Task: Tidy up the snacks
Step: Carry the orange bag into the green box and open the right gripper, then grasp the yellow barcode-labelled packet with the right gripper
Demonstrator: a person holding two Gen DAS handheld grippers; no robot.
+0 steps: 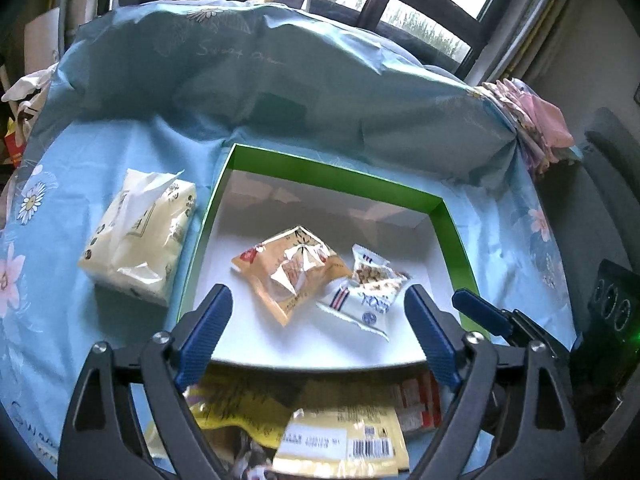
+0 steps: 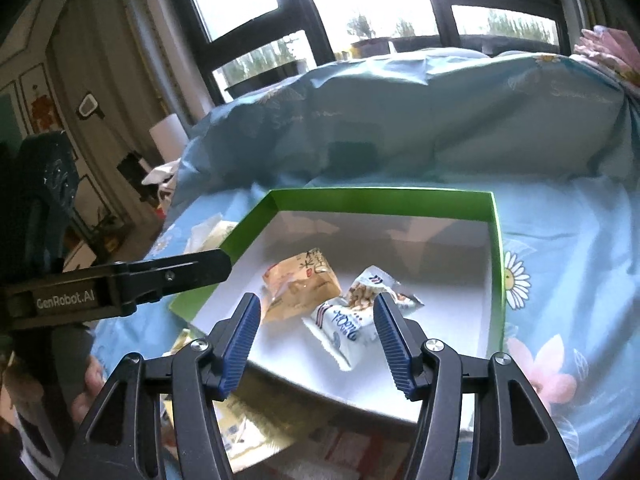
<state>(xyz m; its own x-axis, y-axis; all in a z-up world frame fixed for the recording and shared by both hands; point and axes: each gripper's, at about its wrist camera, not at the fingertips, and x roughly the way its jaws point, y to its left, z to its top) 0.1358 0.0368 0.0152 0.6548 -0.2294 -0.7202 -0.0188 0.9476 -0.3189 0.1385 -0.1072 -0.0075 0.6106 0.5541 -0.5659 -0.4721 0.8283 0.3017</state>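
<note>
A green-rimmed box (image 1: 456, 224) with a white floor sits on the blue flowered cloth. Inside lie an orange snack packet (image 1: 292, 272) and a white and blue nut packet (image 1: 368, 292). Both also show in the right wrist view: the orange packet (image 2: 304, 284) and the white packet (image 2: 352, 316) in the box (image 2: 496, 260). My left gripper (image 1: 316, 316) is open and empty above the box's near edge. My right gripper (image 2: 316, 336) is open and empty, just short of the white packet. More snack packets (image 1: 340, 428) lie under my left gripper outside the box.
A cream tissue pack (image 1: 140, 236) lies left of the box. A cloth-covered ridge (image 1: 280, 88) rises behind the box, with windows beyond. Folded pink cloth (image 1: 536, 120) rests at the far right. The right gripper's finger (image 1: 480, 312) shows in the left view; the left gripper's arm (image 2: 120, 280) shows in the right view.
</note>
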